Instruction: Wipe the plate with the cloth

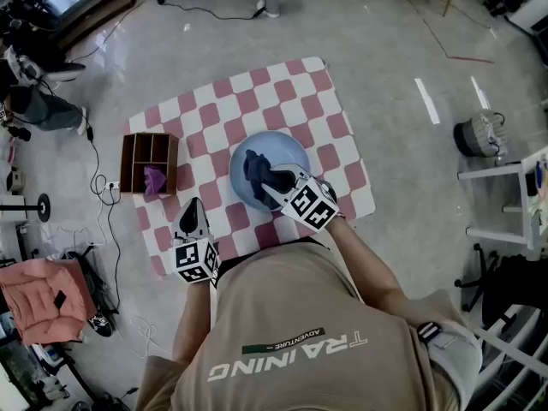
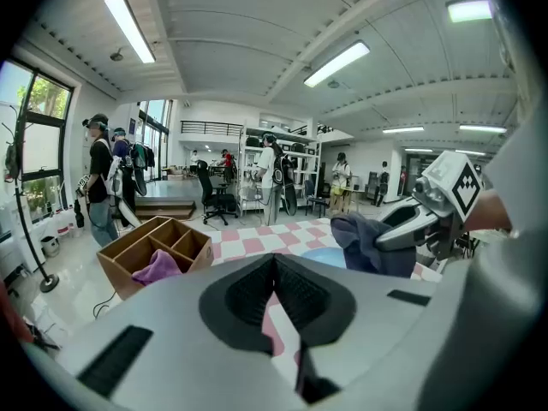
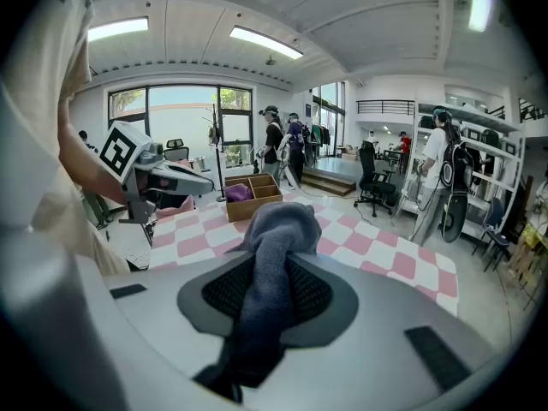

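**Plate wipe: cloth clamped in the right gripper, over the plate**

**Head view.**
- The blue plate (image 1: 284, 144) lies on the checked mat (image 1: 214, 110), near its middle.
- The right gripper (image 1: 272, 181) reaches in from the person's side and tilts down onto the plate. The dark cloth (image 1: 255, 168) is bunched at its tip over the plate's centre. Whether the cloth presses on the surface cannot be told.
- The left gripper (image 1: 192, 211) hovers over the mat, apart from the plate's rim, pointing forward and slightly down.
- A wooden box (image 1: 137, 148) at the mat's left edge holds a purple rag (image 1: 154, 181).

**Left gripper view.**
- The jaws meet at their tips, with nothing between them.
- The cloth (image 2: 364, 238) hangs from the right gripper above a sliver of plate (image 2: 318, 256).

**Right gripper view.**
- The jaws are clamped on a thick fold of cloth (image 3: 278, 229), which bulges beyond the tips.
- The plate is hidden beneath it.

**Handling note.**
- Press the bunch flat and sweep in circles from the centre out to the rim.
- Only fabric should meet the plate, never the jaw tips.
- The plate looks free to slide, so the left gripper would probably do best steadying its rim.
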{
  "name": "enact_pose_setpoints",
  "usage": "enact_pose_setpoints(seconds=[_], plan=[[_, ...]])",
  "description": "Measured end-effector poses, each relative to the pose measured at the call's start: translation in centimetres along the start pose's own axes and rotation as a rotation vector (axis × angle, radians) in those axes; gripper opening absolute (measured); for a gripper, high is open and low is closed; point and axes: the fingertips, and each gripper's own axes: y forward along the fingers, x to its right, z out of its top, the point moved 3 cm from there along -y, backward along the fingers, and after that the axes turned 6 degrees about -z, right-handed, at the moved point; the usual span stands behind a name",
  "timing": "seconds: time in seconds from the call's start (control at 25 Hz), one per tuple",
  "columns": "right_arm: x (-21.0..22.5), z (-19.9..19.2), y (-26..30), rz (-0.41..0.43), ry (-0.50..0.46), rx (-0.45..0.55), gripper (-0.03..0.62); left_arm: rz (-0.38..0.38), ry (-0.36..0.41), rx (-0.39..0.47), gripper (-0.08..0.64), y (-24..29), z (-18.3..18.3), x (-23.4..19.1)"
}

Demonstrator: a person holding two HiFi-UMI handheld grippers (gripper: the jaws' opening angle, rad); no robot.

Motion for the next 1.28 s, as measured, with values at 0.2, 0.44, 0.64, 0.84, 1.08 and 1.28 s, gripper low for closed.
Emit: enact_pose_setpoints(seconds=[0.2,0.44,0.64,0.84,1.08,1.28], plan=[[0.2,-0.8,1.0,0.022,0.006,-0.029,0.112,-0.009,0.012,0.029,0.014,1.0,1.7,0.1],[-0.1,-2.9,4.3,0.060,-0.026,-0.108,0.112,0.003,-0.014,0.041,0.014,0.7,1.7,-0.7],[-1.6,-5.2,7.1,0.114,-0.091,-0.189,0.112,0.032,-0.034,0.019,0.014,-1.1,-0.1,-1.8],[-2.2,-6.6,9.5,0.157,-0.098,-0.271,0.114,0.078,-0.067,0.037,0.014,-2.4,-1.0,-3.2],[-3.0,-7.8,11.3,0.198,-0.162,-0.372,0.115,0.105,-0.105,0.040,0.014,-3.6,-2.3,-3.8],[-2.5,-7.0,12.6,0.205,-0.230,-0.390,0.117,0.098,-0.104,0.055,0.014,-3.5,-2.1,-4.3]])
